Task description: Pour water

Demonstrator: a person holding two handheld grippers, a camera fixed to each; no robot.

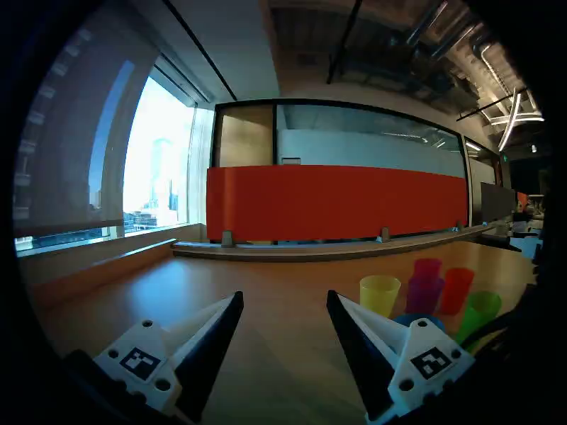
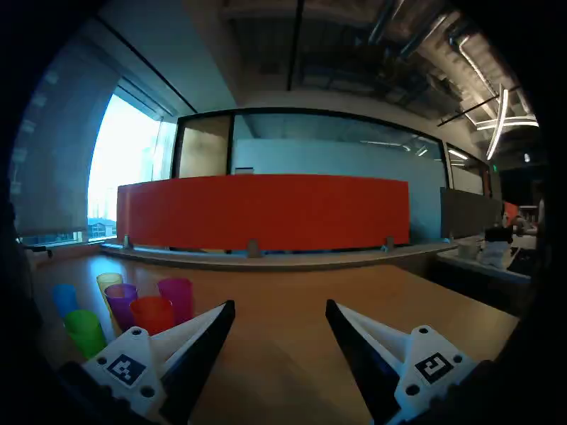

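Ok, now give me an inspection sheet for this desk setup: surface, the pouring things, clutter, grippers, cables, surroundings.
Surface: wooden desk, bare between each gripper's fingers.
Job's things: six plastic cups standing close together: yellow cup, blue cup, green cup, purple cup, red cup, magenta cup; whether any holds water cannot be told.
Clutter: small items on a farther desk, too blurred to identify.
Grippers: left gripper open, holding nothing; right gripper open, holding nothing.
Cables: nothing seen.
Surroundings: orange divider panel along the desk's far edge, bright window, glass wall behind, ceiling lights.
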